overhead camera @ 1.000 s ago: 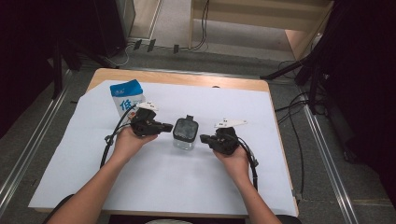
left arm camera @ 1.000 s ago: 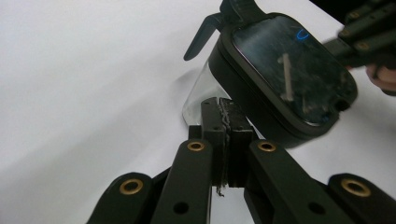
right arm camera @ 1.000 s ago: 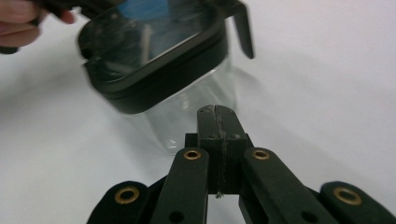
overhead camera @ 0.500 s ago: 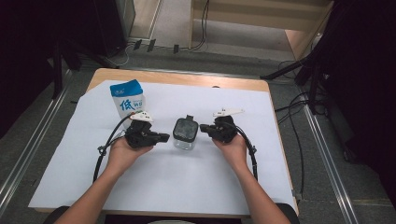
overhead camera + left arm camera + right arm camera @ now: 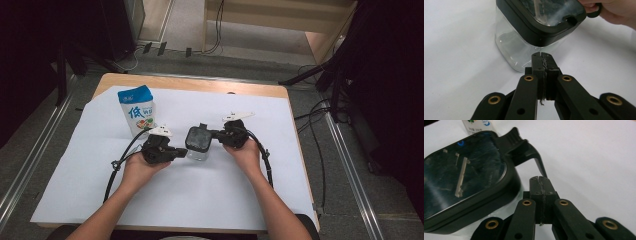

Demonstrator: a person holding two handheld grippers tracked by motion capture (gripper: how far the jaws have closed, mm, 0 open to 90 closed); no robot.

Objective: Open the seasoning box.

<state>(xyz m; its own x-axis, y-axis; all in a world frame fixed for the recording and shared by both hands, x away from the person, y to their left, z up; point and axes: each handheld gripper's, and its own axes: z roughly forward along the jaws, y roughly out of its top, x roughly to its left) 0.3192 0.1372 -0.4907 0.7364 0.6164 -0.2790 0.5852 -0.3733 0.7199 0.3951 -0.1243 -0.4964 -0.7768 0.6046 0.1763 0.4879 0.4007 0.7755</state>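
With both grippers' fingers pressed together, the left gripper (image 5: 181, 151) should brace the clear square jar with the black lid (image 5: 198, 142) mid-table while the right gripper (image 5: 216, 134) nudges its latch gently

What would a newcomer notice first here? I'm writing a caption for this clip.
First, the clear jar with a black lid at mid-table, flanked by the left hand-held gripper and right hand-held gripper, both with jaws shut. Next, the blue-and-white pouch standing behind on the white sheet.
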